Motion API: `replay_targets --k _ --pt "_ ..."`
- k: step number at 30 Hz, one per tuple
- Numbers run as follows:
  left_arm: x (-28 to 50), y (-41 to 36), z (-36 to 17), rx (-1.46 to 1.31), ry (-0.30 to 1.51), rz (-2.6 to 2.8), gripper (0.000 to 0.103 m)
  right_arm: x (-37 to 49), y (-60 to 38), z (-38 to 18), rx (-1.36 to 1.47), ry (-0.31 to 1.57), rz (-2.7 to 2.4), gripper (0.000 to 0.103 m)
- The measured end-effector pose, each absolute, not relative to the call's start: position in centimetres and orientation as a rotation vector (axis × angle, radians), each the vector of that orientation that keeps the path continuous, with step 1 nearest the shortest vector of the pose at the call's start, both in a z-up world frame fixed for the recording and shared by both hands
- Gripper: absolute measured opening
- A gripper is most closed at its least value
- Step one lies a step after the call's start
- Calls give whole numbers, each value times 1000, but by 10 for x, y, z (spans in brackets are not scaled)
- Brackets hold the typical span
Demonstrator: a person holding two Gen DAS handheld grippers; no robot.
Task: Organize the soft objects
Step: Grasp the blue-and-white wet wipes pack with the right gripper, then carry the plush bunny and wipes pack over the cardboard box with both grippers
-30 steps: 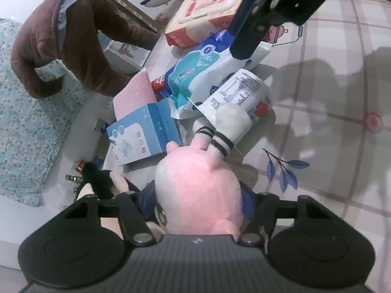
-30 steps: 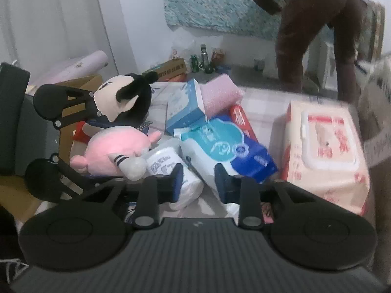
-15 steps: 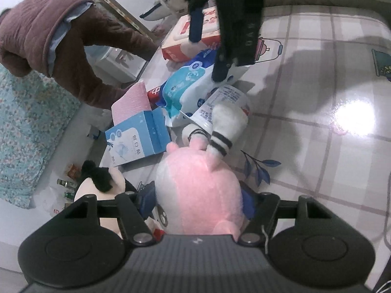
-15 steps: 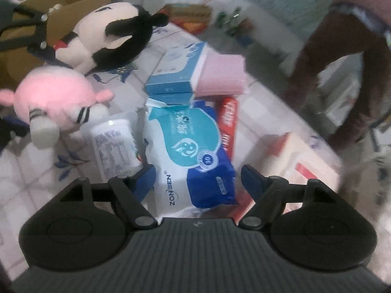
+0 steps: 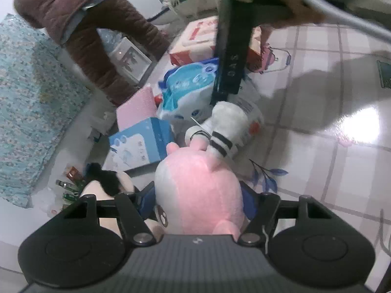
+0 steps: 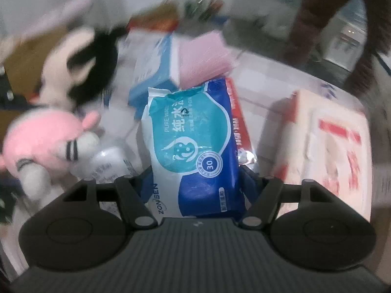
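The counter (image 5: 325, 112), under a pale checked cloth, lay bare and glossy to the right of the pink plush toy (image 5: 200, 193), with only shadows and a bright glare there. To the left of the toy the counter's edge dropped to the floor, where a person in brown quilted clothes (image 5: 92, 31) bent over beside a blue flowered mattress (image 5: 27, 102).

The left claw (image 5: 199, 201) gripped the pink plush toy, its blue pads pressed into both sides of the soft body; the toy's striped white limb (image 5: 223, 131) stuck out ahead. Just left of the toy lay a black-and-cream plush (image 5: 107, 183), partly hidden.

Beyond the toy sat a blue box (image 5: 139, 146), a pink pack (image 5: 136, 107) and a small white packet (image 5: 249, 112) under the striped limb. Further beyond lay the teal and blue wipes pack (image 6: 193, 141), with a large red-and-cream wipes pack (image 6: 332, 151) past it.

The right claw (image 6: 195, 183) stood over the near end of the teal and blue wipes pack with the pack between its fingers. Its jaws had just been closing in, but whether the pads pressed on the pack could not be told. The right wrist view was blurred at its edges.

The wipes pack read "ZONSEN", "PURE WATER" and "30" in a round badge, with Chinese characters. A black bar (image 5: 232, 56) above the pile read "DAS".
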State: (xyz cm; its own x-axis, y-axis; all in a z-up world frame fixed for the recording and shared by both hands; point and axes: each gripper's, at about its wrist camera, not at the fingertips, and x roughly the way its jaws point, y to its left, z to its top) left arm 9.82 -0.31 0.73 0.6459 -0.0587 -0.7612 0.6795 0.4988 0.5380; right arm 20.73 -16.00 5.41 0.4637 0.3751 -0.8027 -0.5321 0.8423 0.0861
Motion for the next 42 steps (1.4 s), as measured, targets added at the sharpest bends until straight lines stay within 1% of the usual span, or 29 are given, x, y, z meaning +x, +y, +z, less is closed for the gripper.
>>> replay_targets --k 2,7,13,18,23,31,36,42 --pt "98 -4 12 956 741 -490 69 194 -175 56 -99 894 547 69" --pt "95 -11 23 965 734 -457 69 161 -202 69 18 788 569 69" --pt "82 -26 34 985 709 -417 69 131 -219 100 44 676 573 69" --pt "65 -32 43 1029 667 -378 69 109 -235 124 53 633 578 70" --pt "52 -27 60 1015 643 -327 69 86 -243 143 83 604 578 70" --pt "16 -16 93 975 570 -219 69 46 -249 158 103 580 579 70" --pt "-7 5 118 932 540 -129 69 22 -241 168 150 575 590 70" --pt "-31 50 152 878 536 -6 69 7 -208 188 157 554 652 70"
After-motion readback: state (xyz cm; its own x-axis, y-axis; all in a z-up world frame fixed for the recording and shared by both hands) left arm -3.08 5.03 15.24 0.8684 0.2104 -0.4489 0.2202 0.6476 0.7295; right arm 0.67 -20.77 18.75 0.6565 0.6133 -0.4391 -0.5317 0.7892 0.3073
